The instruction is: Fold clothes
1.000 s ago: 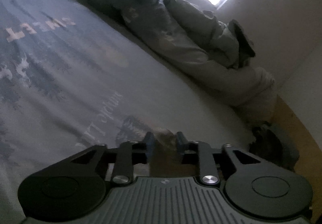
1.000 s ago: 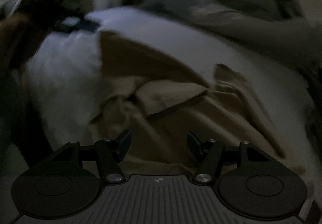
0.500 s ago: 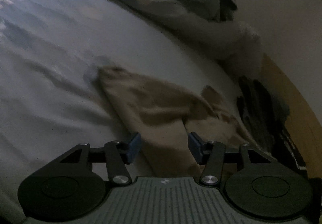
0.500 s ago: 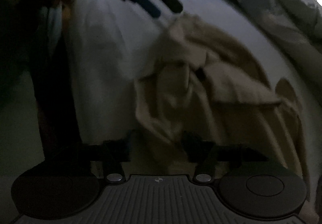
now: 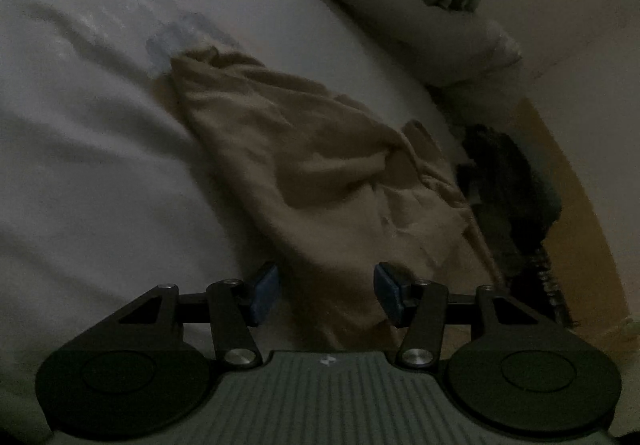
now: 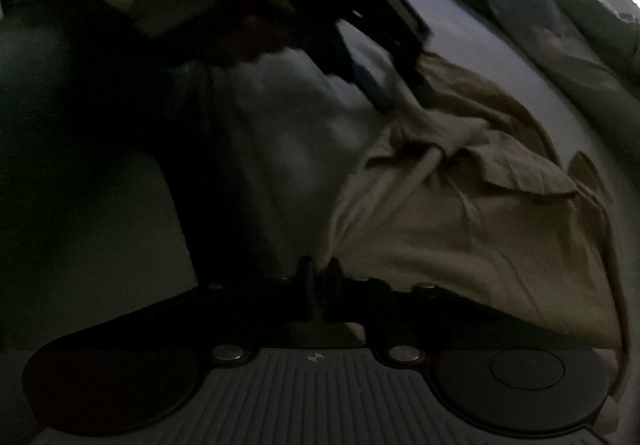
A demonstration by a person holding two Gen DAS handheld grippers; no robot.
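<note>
With our right tool (image 6: pixel 319 277) pinched on the near edge of the tan garment (image 5: pixel 304 173) rumpled on the bed (image 5: pixel 100 149) and our left tool (image 5: pixel 325 295) closing astride its other end, uneven pulling could bunch it.

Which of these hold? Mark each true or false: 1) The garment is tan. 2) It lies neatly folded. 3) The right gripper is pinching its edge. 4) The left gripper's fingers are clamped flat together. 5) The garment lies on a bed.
1) True: the tan garment is tan.
2) False: it lies crumpled and spread out.
3) True: the right gripper is shut on a gathered edge.
4) False: the left gripper has its fingers apart astride the cloth, closing.
5) True: it rests on the pale bedsheet.
</note>
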